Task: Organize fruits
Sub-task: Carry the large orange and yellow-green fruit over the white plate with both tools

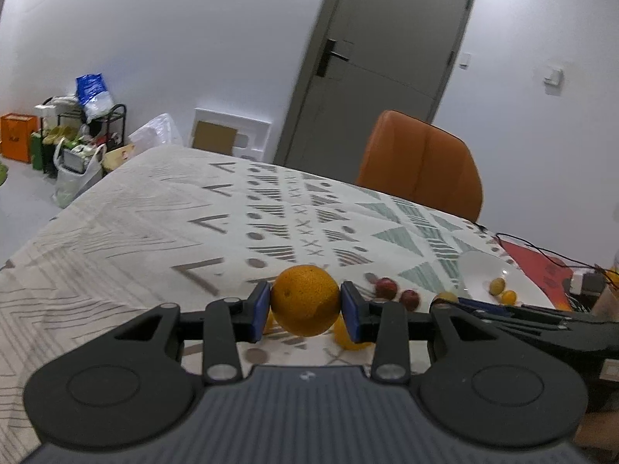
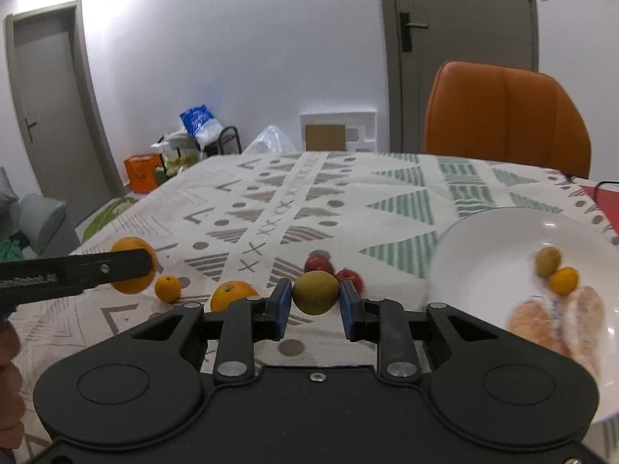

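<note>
1. My left claw (image 1: pixel 305 301) grips a big orange (image 1: pixel 305 299), both blue pads (image 1: pixel 260 305) pressed on its sides, lifted clear of the desk (image 1: pixel 154 212).
2. My right claw (image 2: pixel 314 298) is clenched on a small green-brown fruit (image 2: pixel 315 292), held just above the cloth.
3. From the right wrist view, a white bowl (image 2: pixel 483 232) sits on the desk to the right, near my right claw. In it lie a green fruit (image 2: pixel 548 261) touching a tiny orange one (image 2: pixel 565 280), and two pale peeled pieces (image 2: pixel 557 328) nearer me.
4. Two red fruits (image 2: pixel 350 276) lie on the cloth just behind the fruit in my right claw, left of the bowl.
5. Farther left on the desk sit a medium orange (image 2: pixel 232 294) and a small orange (image 2: pixel 167 288).
6. An orange chair (image 2: pixel 503 116) stands behind the desk.
</note>
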